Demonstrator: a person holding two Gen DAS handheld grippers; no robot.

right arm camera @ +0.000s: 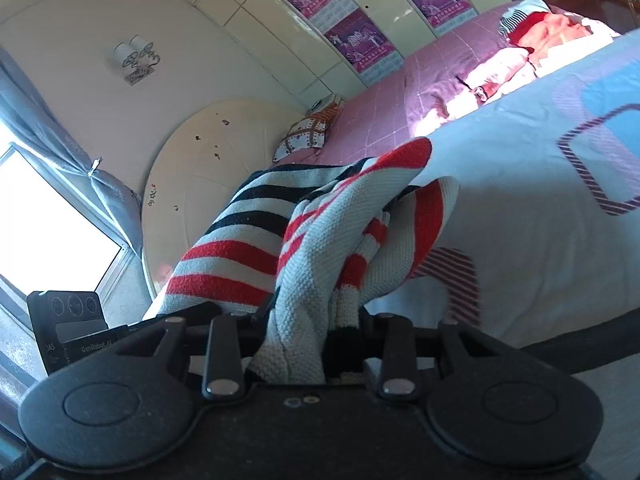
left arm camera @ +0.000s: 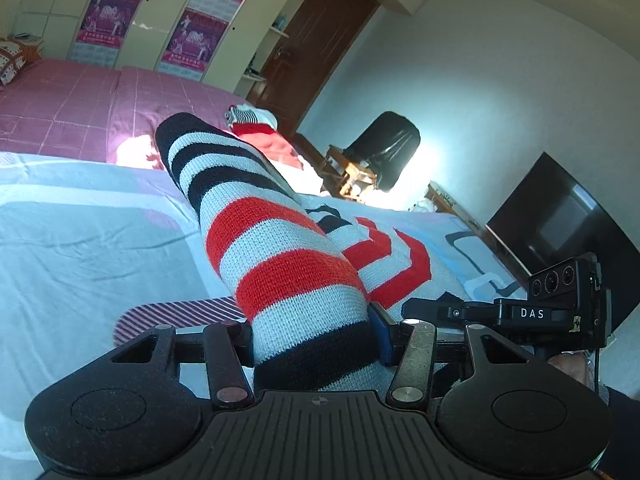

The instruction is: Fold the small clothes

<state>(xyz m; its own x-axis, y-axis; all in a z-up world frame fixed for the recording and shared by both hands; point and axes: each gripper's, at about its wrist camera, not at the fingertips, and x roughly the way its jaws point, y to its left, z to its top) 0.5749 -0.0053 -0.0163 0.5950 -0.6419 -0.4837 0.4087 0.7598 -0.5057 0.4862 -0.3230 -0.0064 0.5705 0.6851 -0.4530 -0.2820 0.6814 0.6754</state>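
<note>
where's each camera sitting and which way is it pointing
Left wrist: on the left gripper, looking along its fingers across the bed toward a door and dark screen; the right gripper shows at right.
Right wrist: on the right gripper, facing the headboard and window; the left gripper shows at left.
Shared: each gripper is shut on the striped knit garment; both views show the pink bedspread and postered wardrobe.

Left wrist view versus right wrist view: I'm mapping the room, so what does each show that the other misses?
Only the left wrist view shows the dark door, the television and the black chair. Only the right wrist view shows the window, the wall lamp and the headboard. Both show the striped knit garment, the bed and the posters.
</note>
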